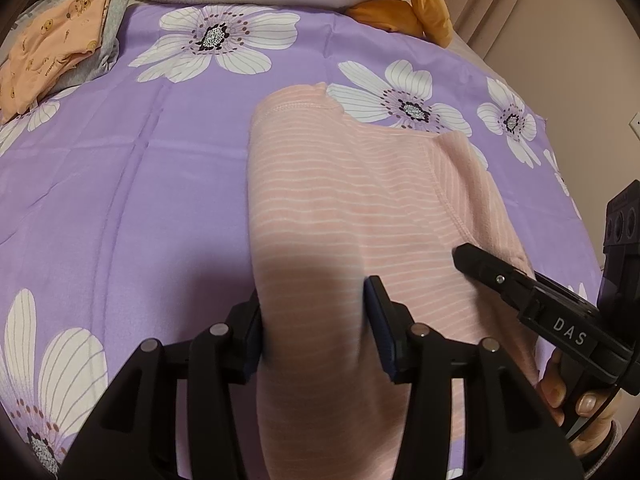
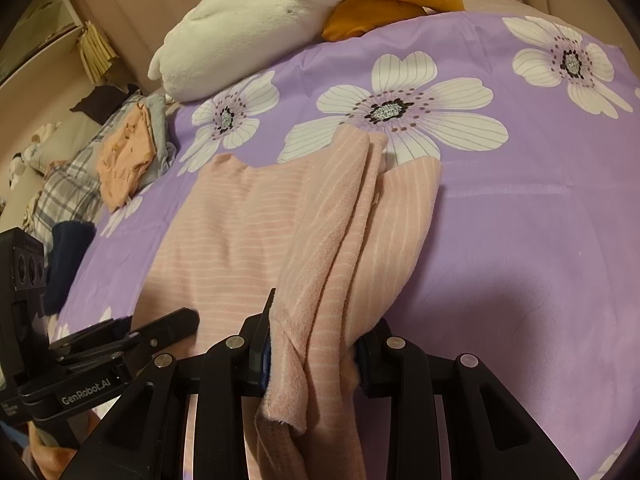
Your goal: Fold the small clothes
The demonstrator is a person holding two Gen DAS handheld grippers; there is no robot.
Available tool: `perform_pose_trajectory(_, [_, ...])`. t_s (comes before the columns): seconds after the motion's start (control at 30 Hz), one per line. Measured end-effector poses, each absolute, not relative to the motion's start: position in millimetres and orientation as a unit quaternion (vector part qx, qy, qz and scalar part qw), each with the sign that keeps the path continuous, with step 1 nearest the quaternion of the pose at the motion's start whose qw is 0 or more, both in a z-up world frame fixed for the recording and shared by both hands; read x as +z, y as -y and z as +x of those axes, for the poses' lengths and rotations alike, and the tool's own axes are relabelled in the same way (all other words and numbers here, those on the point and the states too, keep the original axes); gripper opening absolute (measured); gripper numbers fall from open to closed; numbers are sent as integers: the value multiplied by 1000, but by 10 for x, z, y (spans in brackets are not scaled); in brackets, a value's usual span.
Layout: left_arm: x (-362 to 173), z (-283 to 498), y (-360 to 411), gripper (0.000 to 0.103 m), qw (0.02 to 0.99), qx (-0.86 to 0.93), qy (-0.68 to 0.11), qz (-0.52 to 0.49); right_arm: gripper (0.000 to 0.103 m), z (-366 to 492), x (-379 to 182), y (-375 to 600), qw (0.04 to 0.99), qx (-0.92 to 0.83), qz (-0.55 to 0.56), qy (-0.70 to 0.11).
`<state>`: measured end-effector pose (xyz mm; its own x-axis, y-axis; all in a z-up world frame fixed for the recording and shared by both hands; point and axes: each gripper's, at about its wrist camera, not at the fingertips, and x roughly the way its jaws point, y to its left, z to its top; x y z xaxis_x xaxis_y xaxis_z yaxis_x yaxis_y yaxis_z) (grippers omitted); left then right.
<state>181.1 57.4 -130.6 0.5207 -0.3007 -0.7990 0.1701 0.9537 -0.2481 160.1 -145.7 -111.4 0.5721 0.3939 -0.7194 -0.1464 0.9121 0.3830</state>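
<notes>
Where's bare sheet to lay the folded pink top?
Free: purple sheet between the pink striped top and the folded orange pile; also right of the top in the right wrist view. Crowded: plush toy at the far edge.

bed: purple floral sheet [image 2: 520,208] | wall: beige [image 1: 560,60] | far end: white plush toy [image 2: 248,28]

Open purple bedspread [image 2: 540,220] right, folded clothes pile [image 2: 128,156] left, plush toy [image 2: 248,28] behind
</notes>
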Motion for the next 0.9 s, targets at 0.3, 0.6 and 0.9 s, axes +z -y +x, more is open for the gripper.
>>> perform_pose_trajectory(0.3, [-1302, 1801, -586, 49, 869, -134, -471, -70, 30, 1579, -1128, 1484, 874, 153, 148, -436])
perform_pose_trajectory(0.6, [-1305, 1784, -582, 49, 869, -133, -471, -71, 31, 1565, -1128, 1509, 875, 151, 153, -434])
perform_pose_trajectory(0.9, [-1308, 1761, -605, 49, 870, -132, -470, -68, 31, 1561, -1125, 1524, 875, 151, 155, -434])
